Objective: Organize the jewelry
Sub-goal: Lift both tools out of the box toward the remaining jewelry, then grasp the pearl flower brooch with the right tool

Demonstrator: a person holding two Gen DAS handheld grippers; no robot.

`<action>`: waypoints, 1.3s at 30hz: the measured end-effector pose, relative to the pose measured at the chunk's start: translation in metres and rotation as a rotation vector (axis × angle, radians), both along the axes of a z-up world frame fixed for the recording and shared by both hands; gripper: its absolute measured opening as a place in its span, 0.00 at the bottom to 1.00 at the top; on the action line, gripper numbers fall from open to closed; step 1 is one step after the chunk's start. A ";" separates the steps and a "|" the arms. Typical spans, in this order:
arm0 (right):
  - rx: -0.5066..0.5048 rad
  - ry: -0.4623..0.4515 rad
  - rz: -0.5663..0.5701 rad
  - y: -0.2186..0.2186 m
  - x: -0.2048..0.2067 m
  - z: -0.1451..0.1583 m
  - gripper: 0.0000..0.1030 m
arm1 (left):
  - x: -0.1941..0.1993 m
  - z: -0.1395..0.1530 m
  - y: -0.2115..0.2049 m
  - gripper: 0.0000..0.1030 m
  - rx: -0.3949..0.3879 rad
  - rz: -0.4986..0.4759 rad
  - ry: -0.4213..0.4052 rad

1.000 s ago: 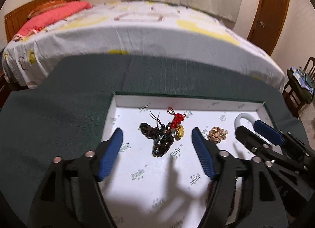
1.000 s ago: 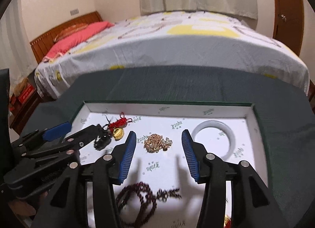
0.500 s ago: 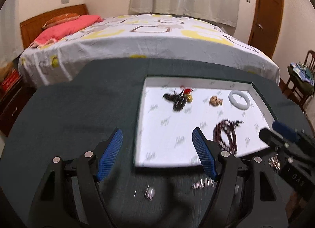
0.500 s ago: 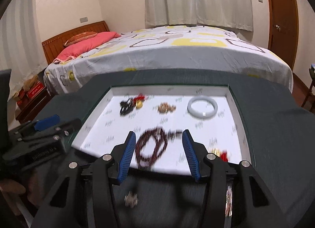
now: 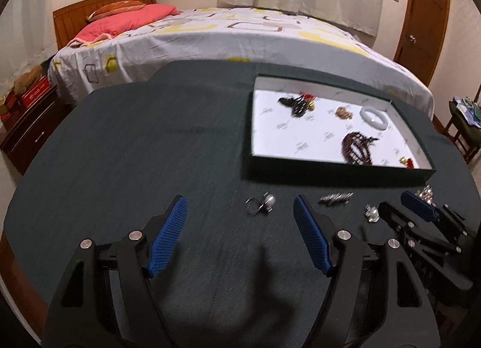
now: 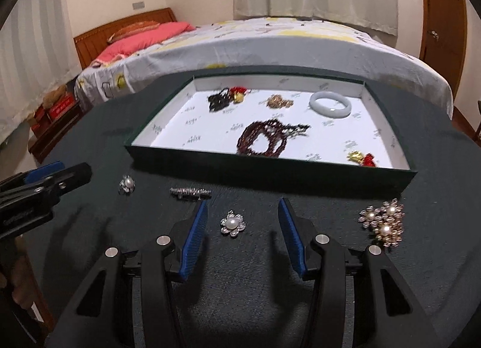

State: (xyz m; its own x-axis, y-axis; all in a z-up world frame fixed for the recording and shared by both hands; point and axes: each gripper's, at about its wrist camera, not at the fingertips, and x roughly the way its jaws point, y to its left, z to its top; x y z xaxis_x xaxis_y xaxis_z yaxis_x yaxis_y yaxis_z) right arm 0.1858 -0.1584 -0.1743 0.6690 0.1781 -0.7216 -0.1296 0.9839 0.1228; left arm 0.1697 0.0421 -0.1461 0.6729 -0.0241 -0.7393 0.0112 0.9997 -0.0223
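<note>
Pearl flower brooch (image 6: 232, 224) | between parted right claw (image 6: 242, 218) pads

Pearl brooches (image 6: 232, 224) outside jewelry-filled tray (image 6: 270, 164)

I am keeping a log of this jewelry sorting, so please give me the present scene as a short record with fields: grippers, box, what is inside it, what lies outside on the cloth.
left gripper: open, empty, above the dark cloth
right gripper: open, empty, pearl flower brooch between its fingers
box: dark green, white lining, no lid on it
inside box: white bangle, dark red bead strand, gold chain, black and red knotted charm, small gold and red charm
outside box: small pearl piece, silver bar clip, cluster of pearl brooches
</note>
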 end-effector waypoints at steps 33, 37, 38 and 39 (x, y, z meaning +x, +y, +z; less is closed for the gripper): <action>-0.012 0.034 -0.005 -0.030 -0.009 -0.001 0.21 | 0.031 -0.038 -0.026 0.59 -0.005 -0.046 0.081; 0.005 0.036 -0.015 -0.038 -0.012 -0.003 0.21 | 0.035 -0.046 -0.026 0.45 -0.004 -0.061 0.098; 0.007 0.036 -0.015 -0.039 -0.012 -0.003 0.21 | 0.036 -0.047 -0.026 0.41 -0.006 -0.063 0.103; 0.009 0.037 -0.015 -0.040 -0.013 -0.003 0.21 | 0.036 -0.048 -0.025 0.39 -0.007 -0.064 0.106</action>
State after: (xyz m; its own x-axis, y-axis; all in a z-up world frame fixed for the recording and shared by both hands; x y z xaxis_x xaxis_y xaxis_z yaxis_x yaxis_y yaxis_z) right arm 0.1729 -0.1982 -0.1776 0.6445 0.1745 -0.7444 -0.1097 0.9846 0.1359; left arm 0.2062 0.0171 -0.1942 0.5876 -0.0700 -0.8061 0.0721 0.9968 -0.0340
